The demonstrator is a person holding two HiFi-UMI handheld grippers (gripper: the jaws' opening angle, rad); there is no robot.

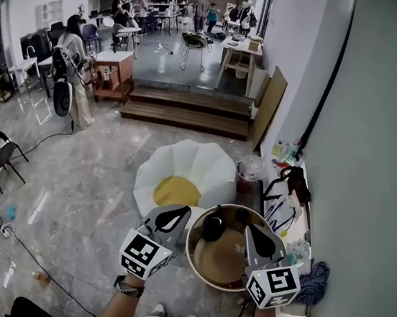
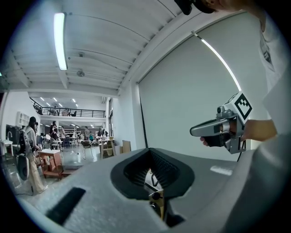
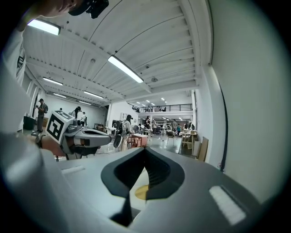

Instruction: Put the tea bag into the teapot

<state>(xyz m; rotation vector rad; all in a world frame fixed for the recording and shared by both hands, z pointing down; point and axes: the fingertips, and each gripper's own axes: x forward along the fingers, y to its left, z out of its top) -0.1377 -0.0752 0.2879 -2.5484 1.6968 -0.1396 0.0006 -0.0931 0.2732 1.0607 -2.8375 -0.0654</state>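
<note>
A dark teapot (image 1: 212, 227) stands at the far left rim of a round wooden table (image 1: 224, 266), seen in the head view. I see no tea bag in any view. My left gripper (image 1: 176, 217) hovers just left of the teapot, above the table's edge. My right gripper (image 1: 256, 238) hovers over the right side of the table. Both are held level and point away from me. In the left gripper view the left gripper's (image 2: 150, 150) jaws meet at their tips with nothing between them. The right gripper's (image 3: 145, 149) jaws also meet, empty.
A white flower-shaped cushion (image 1: 205, 164) with a yellow centre lies on the marble floor beyond the table. A lidded red cup (image 1: 248, 171), cables and a blue cloth (image 1: 317, 278) crowd a strip along the right wall. Wooden steps (image 1: 186, 113) and people are far off.
</note>
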